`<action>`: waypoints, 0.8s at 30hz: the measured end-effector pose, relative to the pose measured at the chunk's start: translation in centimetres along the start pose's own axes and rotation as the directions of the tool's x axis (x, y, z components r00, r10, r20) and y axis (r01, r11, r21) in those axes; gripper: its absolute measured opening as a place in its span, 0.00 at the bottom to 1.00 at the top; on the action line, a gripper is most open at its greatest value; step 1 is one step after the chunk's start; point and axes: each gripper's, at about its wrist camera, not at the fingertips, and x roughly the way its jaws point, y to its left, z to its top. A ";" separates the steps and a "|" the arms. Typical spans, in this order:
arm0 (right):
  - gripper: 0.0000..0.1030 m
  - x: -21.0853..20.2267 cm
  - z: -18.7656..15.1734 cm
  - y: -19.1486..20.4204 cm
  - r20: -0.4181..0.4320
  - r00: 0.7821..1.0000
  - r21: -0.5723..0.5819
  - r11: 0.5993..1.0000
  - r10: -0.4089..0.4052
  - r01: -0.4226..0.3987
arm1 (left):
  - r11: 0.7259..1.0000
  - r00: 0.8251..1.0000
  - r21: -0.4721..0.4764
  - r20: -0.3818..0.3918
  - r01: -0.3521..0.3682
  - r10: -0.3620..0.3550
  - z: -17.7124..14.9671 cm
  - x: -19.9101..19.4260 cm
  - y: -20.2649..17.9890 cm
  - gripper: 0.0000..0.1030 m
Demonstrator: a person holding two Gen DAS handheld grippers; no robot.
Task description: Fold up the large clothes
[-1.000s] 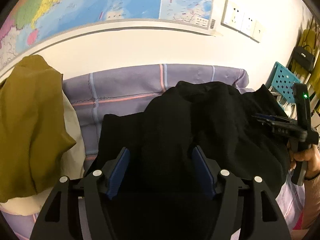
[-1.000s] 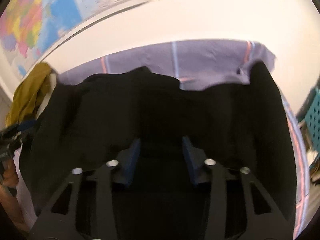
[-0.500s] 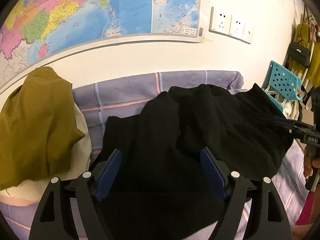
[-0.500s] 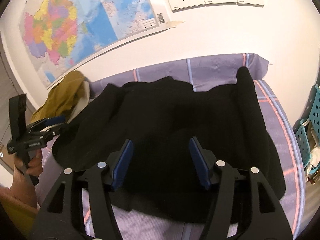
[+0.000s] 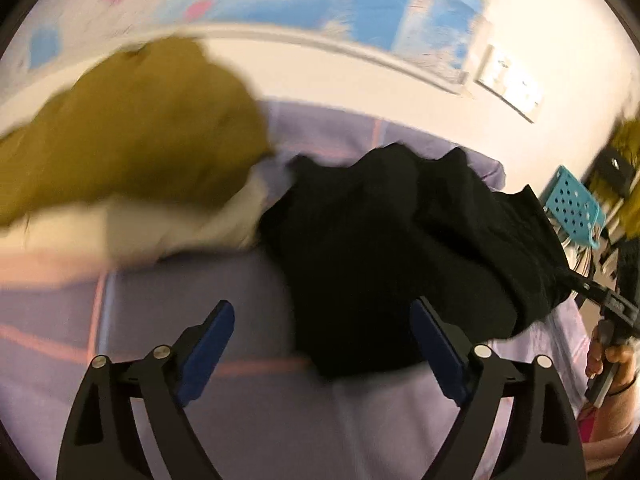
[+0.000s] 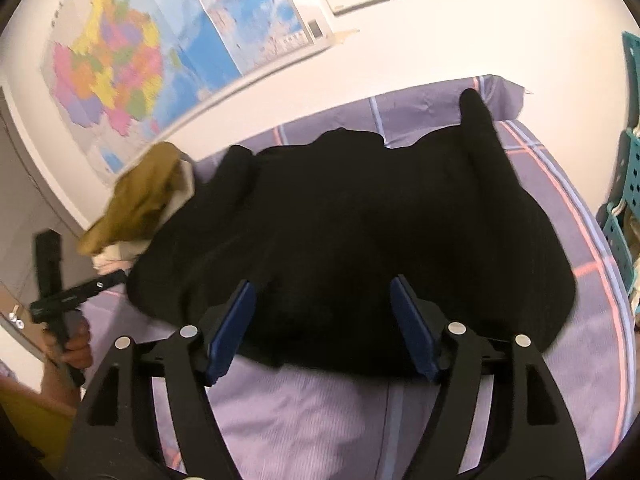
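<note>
Black garment [image 6: 352, 232] bunched on bed – just beyond right gripper [image 6: 324, 324].

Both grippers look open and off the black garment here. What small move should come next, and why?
Probably lower the right gripper onto the near edge of the black garment and close. It lies bunched on the purple sheet, and the left gripper is also open and empty.

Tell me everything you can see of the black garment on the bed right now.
The black garment is a large, soft, knit-looking piece lying bunched and rumpled, not flat, on the purple checked sheet. One part pokes up toward the wall at its far right. Its left edge lies against the mustard cloth and the cream fabric under it. Both the left claw and the right claw are open, gripping nothing.
</note>
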 end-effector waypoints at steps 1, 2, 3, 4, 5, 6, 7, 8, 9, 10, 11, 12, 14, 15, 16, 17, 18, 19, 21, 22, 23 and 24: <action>0.71 -0.6 -0.4 -0.3 0.002 1.000 0.018 1.000 0.018 -0.018 | 0.999 1.000 -0.030 -0.020 0.020 -0.021 -0.4 -0.1 0.8 0.84; 0.72 -1.2 -0.8 -0.6 0.000 0.999 0.046 0.998 0.044 -0.044 | 0.994 0.996 -0.085 -0.049 0.070 -0.074 -1.1 -0.3 2.0 0.84; 0.72 -1.9 -1.4 -1.2 -0.002 0.997 0.086 0.993 0.076 -0.076 | 0.985 0.989 -0.133 -0.074 0.115 -0.125 -1.7 -0.3 2.7 0.84; 0.72 -2.3 -1.8 -1.5 -0.005 0.996 0.108 0.990 0.092 -0.091 | 0.976 0.983 -0.161 -0.091 0.146 -0.162 -2.2 -0.1 3.1 0.84; 0.72 -2.6 -2.3 -1.9 -0.009 0.994 0.130 0.986 0.110 -0.108 | 0.968 0.975 -0.180 -0.108 0.173 -0.195 -2.7 0.0 3.2 0.84; 0.72 -2.8 -2.8 -2.2 -0.012 0.992 0.151 0.981 0.124 -0.121 | 0.965 0.970 -0.183 -0.119 0.187 -0.211 -3.2 0.2 3.0 0.84; 0.72 -2.9 -3.1 -2.4 -0.012 0.992 0.169 0.978 0.128 -0.124 | 0.965 0.968 -0.175 -0.124 0.194 -0.217 -3.5 0.3 2.5 0.84; 0.73 -3.1 -3.3 -2.5 -0.012 0.992 0.182 0.975 0.129 -0.125 | 0.965 0.966 -0.163 -0.127 0.204 -0.226 -3.6 0.5 2.1 0.84; 0.73 -3.1 -3.6 -2.8 -0.015 0.991 0.198 0.972 0.133 -0.127 | 0.964 0.963 -0.154 -0.128 0.217 -0.238 -3.6 0.7 1.6 0.84; 0.73 -3.0 -3.8 -3.2 -0.019 0.990 0.226 0.965 0.138 -0.131 | 0.958 0.956 -0.151 -0.132 0.243 -0.263 -3.6 1.0 1.0 0.84; 0.75 -2.9 -3.9 -3.4 -0.020 0.989 0.246 0.960 0.143 -0.134 | 0.948 0.945 -0.156 -0.137 0.276 -0.298 -3.4 1.5 0.4 0.84; 0.75 -2.9 -4.1 -3.7 -0.018 0.989 0.263 0.955 0.149 -0.139 | 0.938 0.933 -0.167 -0.144 0.305 -0.329 -3.2 2.0 -0.2 0.84; 0.79 -2.9 -4.2 -4.2 -0.005 0.989 0.289 0.947 0.150 -0.143 | 0.926 0.919 -0.164 -0.152 0.340 -0.365 -2.8 3.0 -1.5 0.84; 0.80 -2.9 -4.1 -4.4 0.002 0.988 0.306 0.940 0.155 -0.148 | 0.922 0.913 -0.164 -0.156 0.352 -0.376 -2.6 3.4 -1.9 0.84; 0.81 -2.7 -4.1 -4.8 0.004 0.987 0.327 0.933 0.160 -0.152 | 0.918 0.910 -0.166 -0.157 0.359 -0.384 -2.3 4.0 -2.4 0.86; 0.81 -2.5 -4.1 -5.1 0.000 0.989 0.344 0.928 0.150 -0.141 | 0.919 0.912 -0.159 -0.147 0.361 -0.383 -2.1 4.3 -2.8 0.87; 0.81 -2.3 -4.2 -5.4 -0.003 0.991 0.363 0.924 0.133 -0.123 | 0.920 0.912 -0.155 -0.147 0.360 -0.382 -1.8 4.8 -3.2 0.89; 0.79 -2.2 -4.2 -5.6 -0.002 0.992 0.373 0.921 0.125 -0.115 | 0.919 0.913 -0.161 -0.142 0.360 -0.382 -1.5 5.0 -3.3 0.91; 0.79 -2.0 -4.0 -5.6 0.008 0.994 0.370 0.923 0.112 -0.107 | 0.908 0.912 -0.206 -0.117 0.364 -0.393 -0.9 5.6 -3.3 0.93; 0.80 -1.9 -3.9 -5.7 0.009 0.994 0.370 0.923 0.106 -0.102 | 0.906 0.914 -0.220 -0.108 0.362 -0.392 -0.6 5.8 -3.2 0.93; 0.80 -1.6 -3.6 -5.7 0.012 0.995 0.372 0.923 0.098 -0.095 | 0.906 0.915 -0.226 -0.107 0.359 -0.389 -0.3 6.1 -3.3 0.93; 0.80 -1.4 -3.5 -5.8 0.016 0.996 0.374 0.923 0.089 -0.089 | 0.907 0.916 -0.226 -0.109 0.356 -0.387 -0.1 6.3 -3.3 0.93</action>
